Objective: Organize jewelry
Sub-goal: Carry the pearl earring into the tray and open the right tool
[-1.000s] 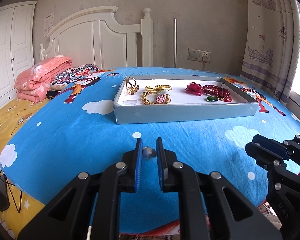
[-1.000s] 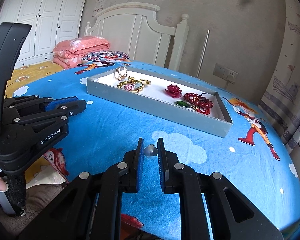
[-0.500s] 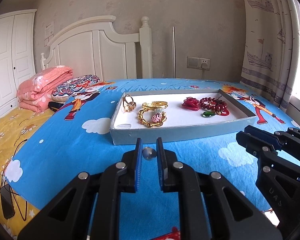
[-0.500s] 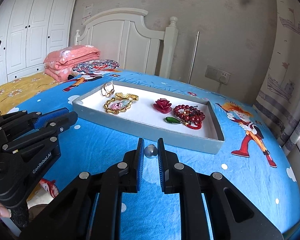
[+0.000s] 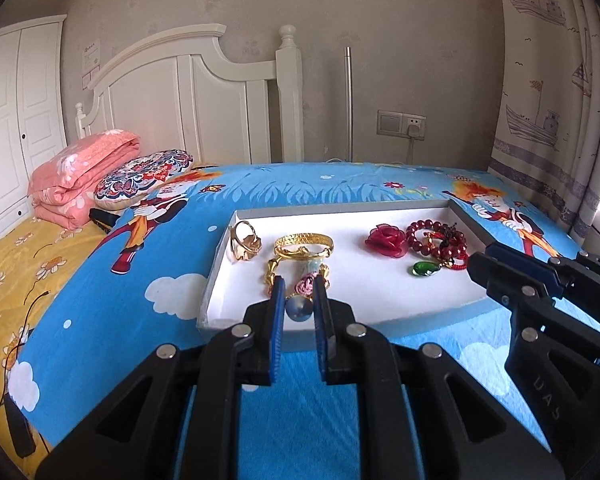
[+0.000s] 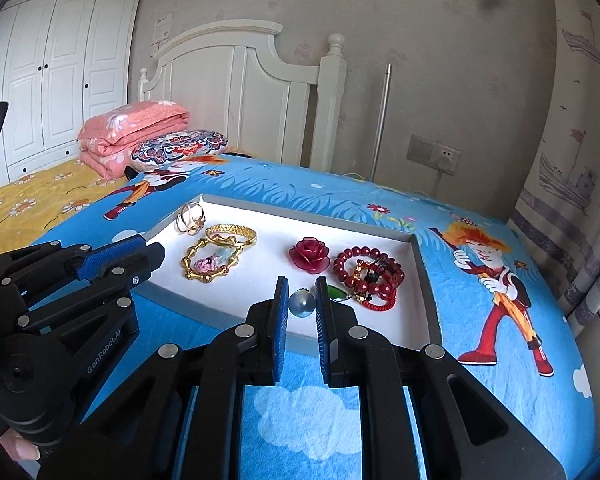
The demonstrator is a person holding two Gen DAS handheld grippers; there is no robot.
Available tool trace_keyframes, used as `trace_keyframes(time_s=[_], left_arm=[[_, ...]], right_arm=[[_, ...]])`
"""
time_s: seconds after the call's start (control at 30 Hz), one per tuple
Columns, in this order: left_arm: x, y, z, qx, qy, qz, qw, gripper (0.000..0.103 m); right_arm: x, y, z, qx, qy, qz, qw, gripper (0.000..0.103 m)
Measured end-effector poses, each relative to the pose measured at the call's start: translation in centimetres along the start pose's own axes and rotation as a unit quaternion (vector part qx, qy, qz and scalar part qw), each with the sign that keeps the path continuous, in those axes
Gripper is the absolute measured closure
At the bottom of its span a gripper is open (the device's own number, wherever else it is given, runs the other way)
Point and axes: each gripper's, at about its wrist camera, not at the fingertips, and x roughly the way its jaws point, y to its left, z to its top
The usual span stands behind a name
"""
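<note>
A grey tray (image 5: 420, 317) with a white lining lies on the blue bedspread. It holds a gold ring (image 5: 244, 242), a gold bangle (image 5: 304, 243), a gold chain bracelet (image 6: 210, 261), a red rose (image 5: 386, 240), a red bead bracelet (image 5: 436, 240) and a green drop (image 5: 424, 269). My left gripper (image 5: 299, 300) is shut on a grey-blue pearl (image 5: 299, 307), just above the tray's near left corner. My right gripper (image 6: 302, 298) is shut on a second pearl (image 6: 302, 303), over the tray's (image 6: 425, 280) front edge beside the green drop (image 6: 336, 293).
A folded pink quilt (image 5: 80, 176) and a patterned pillow (image 5: 144, 178) lie near the white headboard (image 5: 188, 104). A curtain (image 5: 552, 100) hangs on the right. Black cables (image 5: 16, 420) trail off the bed's left edge. A person's fingertip (image 6: 24, 448) shows at the lower left.
Both grippers have moved forward and upward to the tray, which now looks larger and closer. Each still holds its pearl.
</note>
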Motion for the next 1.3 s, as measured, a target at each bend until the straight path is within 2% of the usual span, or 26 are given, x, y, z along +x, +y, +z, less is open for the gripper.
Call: trace_keyframes(time_s=[0.2, 0.43, 0.67, 1.0, 1.03, 1.1, 1.13, 1.17, 1.3], left_arm=[[3.3, 0.5, 2.2, -0.02, 0.029, 0.002, 0.9994, 0.089], [6.3, 0.1, 4.2, -0.016, 0.033, 0.021, 0.9991, 0.089], [9.3, 0.7, 5.9, -0.036, 0.057, 0.027, 0.9974, 0.089], [10.2, 0.4, 6.1, -0.028, 0.062, 0.027, 0.9973, 0.089], [10.3, 0.3, 6.2, -0.027, 0.063, 0.027, 0.9973, 0.086], [10.0, 0.2, 6.1, -0.026, 0.061, 0.028, 0.9974, 0.073], [9.9, 0.3, 6.2, -0.026, 0.058, 0.029, 0.9976, 0.061], [9.8, 0.3, 6.2, -0.026, 0.054, 0.031, 0.9977, 0.052], [9.3, 0.7, 6.4, -0.028, 0.045, 0.038, 0.9979, 0.044]], right_arm=[[2.6, -1.1, 1.4, 0.014, 0.022, 0.004, 1.0, 0.09], [5.1, -1.4, 2.8, 0.018, 0.035, -0.004, 0.999, 0.09], [7.8, -2.0, 4.0, 0.028, 0.055, -0.015, 0.998, 0.09], [8.9, -2.0, 4.2, 0.031, 0.07, -0.012, 0.997, 0.09], [9.0, -2.0, 4.2, 0.032, 0.072, -0.012, 0.997, 0.089], [9.1, -2.0, 4.2, 0.032, 0.075, -0.012, 0.997, 0.085], [9.1, -2.0, 4.3, 0.03, 0.077, -0.011, 0.997, 0.078], [9.1, -2.0, 4.3, 0.03, 0.076, -0.011, 0.997, 0.075], [8.8, -2.2, 4.4, 0.032, 0.073, -0.012, 0.997, 0.072]])
